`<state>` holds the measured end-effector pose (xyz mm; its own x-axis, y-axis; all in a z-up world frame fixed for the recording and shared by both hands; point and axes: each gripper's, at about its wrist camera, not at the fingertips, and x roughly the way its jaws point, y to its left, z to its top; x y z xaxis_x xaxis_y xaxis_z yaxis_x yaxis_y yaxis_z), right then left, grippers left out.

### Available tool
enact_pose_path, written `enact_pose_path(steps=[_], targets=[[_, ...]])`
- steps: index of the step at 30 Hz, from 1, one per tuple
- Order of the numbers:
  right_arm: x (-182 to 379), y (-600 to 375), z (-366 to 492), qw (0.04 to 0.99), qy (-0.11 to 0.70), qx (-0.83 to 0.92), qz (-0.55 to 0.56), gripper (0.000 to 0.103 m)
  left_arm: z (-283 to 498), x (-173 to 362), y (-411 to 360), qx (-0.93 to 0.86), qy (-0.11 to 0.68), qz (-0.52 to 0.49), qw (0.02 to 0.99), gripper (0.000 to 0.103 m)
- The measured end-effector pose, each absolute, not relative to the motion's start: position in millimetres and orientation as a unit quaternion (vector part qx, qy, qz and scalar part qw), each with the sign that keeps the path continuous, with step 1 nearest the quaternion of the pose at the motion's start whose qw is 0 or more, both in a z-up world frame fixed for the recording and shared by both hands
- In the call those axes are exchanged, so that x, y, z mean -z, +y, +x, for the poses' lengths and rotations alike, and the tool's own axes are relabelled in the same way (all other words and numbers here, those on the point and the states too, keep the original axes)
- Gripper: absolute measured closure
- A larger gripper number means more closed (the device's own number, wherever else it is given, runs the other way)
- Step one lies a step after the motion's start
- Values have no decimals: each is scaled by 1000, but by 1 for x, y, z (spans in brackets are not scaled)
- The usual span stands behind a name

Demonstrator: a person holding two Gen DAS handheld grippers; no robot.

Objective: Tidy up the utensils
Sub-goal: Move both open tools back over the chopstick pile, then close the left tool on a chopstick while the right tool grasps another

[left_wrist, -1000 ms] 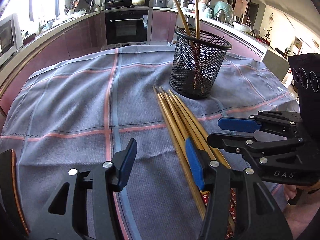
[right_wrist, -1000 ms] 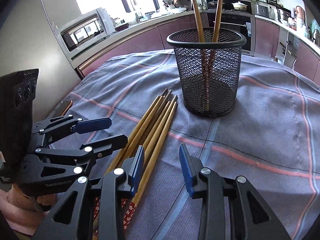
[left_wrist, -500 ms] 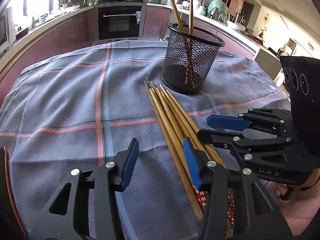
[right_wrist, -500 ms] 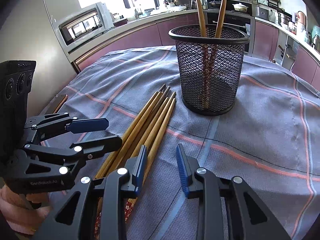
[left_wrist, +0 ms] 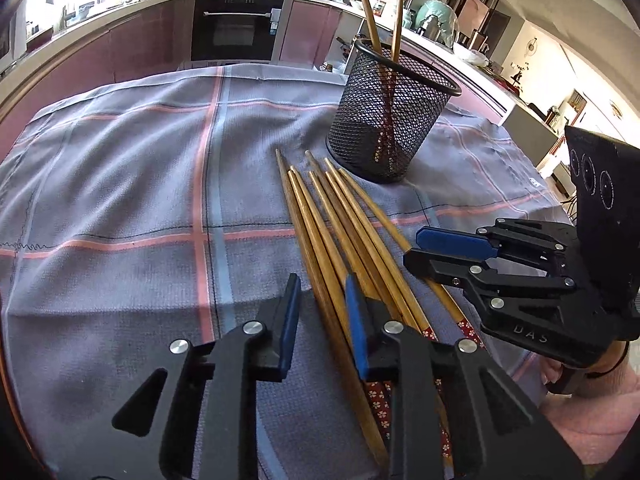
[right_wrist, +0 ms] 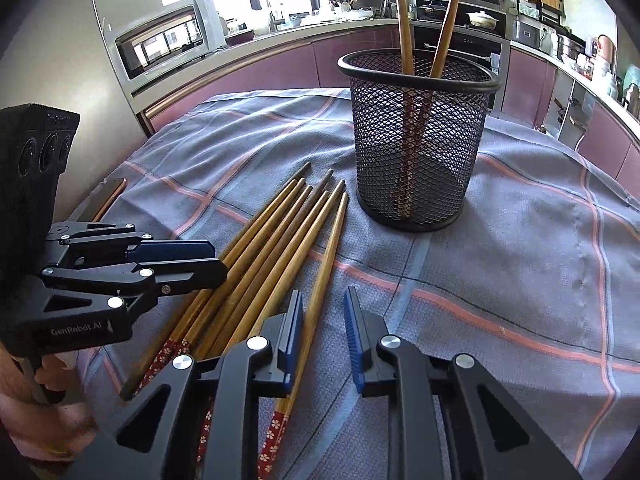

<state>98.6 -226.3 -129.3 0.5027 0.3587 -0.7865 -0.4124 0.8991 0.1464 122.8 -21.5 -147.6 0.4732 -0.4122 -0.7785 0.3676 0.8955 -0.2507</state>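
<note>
Closing in from both sides, the left gripper (left_wrist: 322,312) and right gripper (right_wrist: 323,322) have just been narrowing. Each straddles one chopstick of the bundle (left_wrist: 340,232) lying on the cloth-covered desk (left_wrist: 140,200), pads not yet pressing. Ahead stands the mesh holder (right_wrist: 418,140) with two chopsticks (right_wrist: 404,20).

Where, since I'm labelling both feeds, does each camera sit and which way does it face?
Left wrist: on the left claw, looking forward and down at the loose chopsticks and mesh holder; right claw at right.
Right wrist: on the right claw, same aim; left claw at left.
Shared: loose chopsticks, mesh holder; both claws have just been closing, a chopstick between each, unpinched.
</note>
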Motion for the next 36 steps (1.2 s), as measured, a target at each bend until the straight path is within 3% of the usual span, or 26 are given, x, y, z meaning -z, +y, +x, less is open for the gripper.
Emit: enact_pose_path(steps=[9, 17, 22, 26, 33, 36], targets=[[130, -219, 102, 868, 444, -216, -48, 84, 130, 150, -14, 229, 465, -34, 855, 83], [130, -216, 103, 869, 443, -212, -55, 84, 134, 146, -26, 209, 465, 27, 860, 74], [130, -210, 106, 871, 440, -209, -63, 83, 142, 146, -31, 195, 463, 48, 863, 73], [130, -210, 107, 871, 439, -209, -63, 84, 147, 148, -33, 179, 461, 59, 867, 85], [130, -209, 112, 871, 442, -205, -65, 88, 152, 148, -30, 179, 464, 48, 866, 84], [130, -208, 115, 871, 441, -207, -60, 91, 155, 148, -32, 172, 464, 41, 868, 88]])
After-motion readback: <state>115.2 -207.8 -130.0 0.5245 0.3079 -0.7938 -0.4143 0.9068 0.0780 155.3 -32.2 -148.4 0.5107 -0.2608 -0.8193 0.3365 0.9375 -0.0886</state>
